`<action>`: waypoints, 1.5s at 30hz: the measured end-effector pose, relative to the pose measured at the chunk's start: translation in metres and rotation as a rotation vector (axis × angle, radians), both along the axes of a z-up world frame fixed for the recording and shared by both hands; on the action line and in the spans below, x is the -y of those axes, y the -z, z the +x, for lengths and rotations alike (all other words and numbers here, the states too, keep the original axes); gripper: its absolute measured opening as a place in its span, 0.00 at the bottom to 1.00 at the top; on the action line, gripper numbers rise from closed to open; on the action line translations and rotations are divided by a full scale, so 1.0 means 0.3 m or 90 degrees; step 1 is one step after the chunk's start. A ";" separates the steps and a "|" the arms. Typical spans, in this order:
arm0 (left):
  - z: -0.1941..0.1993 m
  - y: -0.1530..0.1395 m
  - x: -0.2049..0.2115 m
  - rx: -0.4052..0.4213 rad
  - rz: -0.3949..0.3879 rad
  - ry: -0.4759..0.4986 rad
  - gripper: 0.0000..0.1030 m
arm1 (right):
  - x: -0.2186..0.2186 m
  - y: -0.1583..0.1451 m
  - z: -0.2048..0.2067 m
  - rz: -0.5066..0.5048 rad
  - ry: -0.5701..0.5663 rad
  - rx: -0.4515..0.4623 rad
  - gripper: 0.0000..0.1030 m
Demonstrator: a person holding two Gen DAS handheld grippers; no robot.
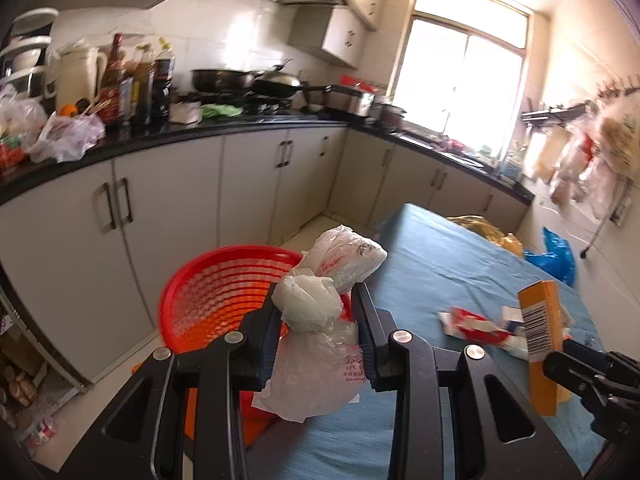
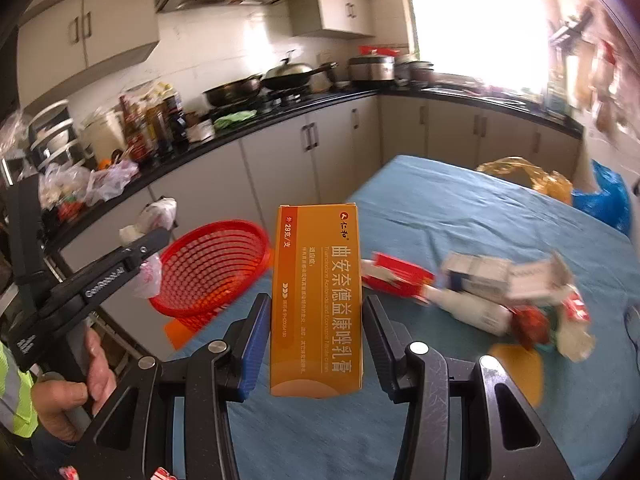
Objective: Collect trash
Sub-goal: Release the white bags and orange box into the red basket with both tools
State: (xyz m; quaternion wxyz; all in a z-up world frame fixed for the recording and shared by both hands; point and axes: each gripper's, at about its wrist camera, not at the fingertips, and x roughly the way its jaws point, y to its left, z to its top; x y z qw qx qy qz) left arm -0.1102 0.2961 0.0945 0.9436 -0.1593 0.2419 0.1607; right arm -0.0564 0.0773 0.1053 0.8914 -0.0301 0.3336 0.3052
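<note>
**Mia:** What did the left tongs (image 1: pixel 316 322) have?

**Ben:** They were clamped on a crumpled white plastic bag (image 1: pixel 316 320). It was knotted into lumps, with red print on it, and its loose end hung down below the fingers.

**Mia:** And the right tongs (image 2: pixel 316 320)?

**Ben:** They were clamped on an orange box (image 2: pixel 316 300). It stood upright between the fingers, long and flat, with white writing down its front.

**Mia:** Where should they have gone?

**Ben:** I think into the red basket (image 1: pixel 208 300). It sat by the edge of the blue worktop (image 1: pixel 440 264), just past the bag. To do it well, each thing had to be right over the basket's mouth before the tongs let go. The bag was soft and light, so it might have caught on the rim.

**Mia:** Was there more trash?

**Ben:** Yes. Farther out on the worktop lay a red and white wrapper (image 2: pixel 396 280), some small boxes (image 2: pixel 484 276), and, near the far side, a yellow bag (image 2: pixel 528 178) and a blue bag (image 2: pixel 608 196).
</note>
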 end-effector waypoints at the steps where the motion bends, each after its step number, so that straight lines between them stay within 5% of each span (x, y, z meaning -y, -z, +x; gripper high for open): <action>1: 0.005 0.005 -0.023 -0.004 -0.004 -0.005 0.32 | -0.032 -0.002 0.010 -0.001 -0.009 -0.003 0.49; 15: 0.095 0.117 -0.227 -0.056 -0.033 -0.030 0.33 | -0.440 0.054 0.229 0.010 -0.085 -0.090 0.49; 20: 0.097 0.143 -0.253 -0.051 -0.045 -0.031 0.59 | -0.494 0.077 0.264 0.025 -0.092 -0.102 0.49; 31: 0.080 0.135 -0.169 -0.047 -0.052 -0.026 0.69 | -0.236 0.056 0.205 0.051 -0.030 -0.087 0.50; 34: 0.048 0.122 -0.089 -0.036 -0.033 -0.014 0.75 | -0.133 0.060 0.153 0.062 -0.021 -0.074 0.59; 45: 0.090 0.126 0.333 -0.066 0.042 0.140 0.76 | 0.260 0.091 0.055 0.069 0.091 -0.039 0.64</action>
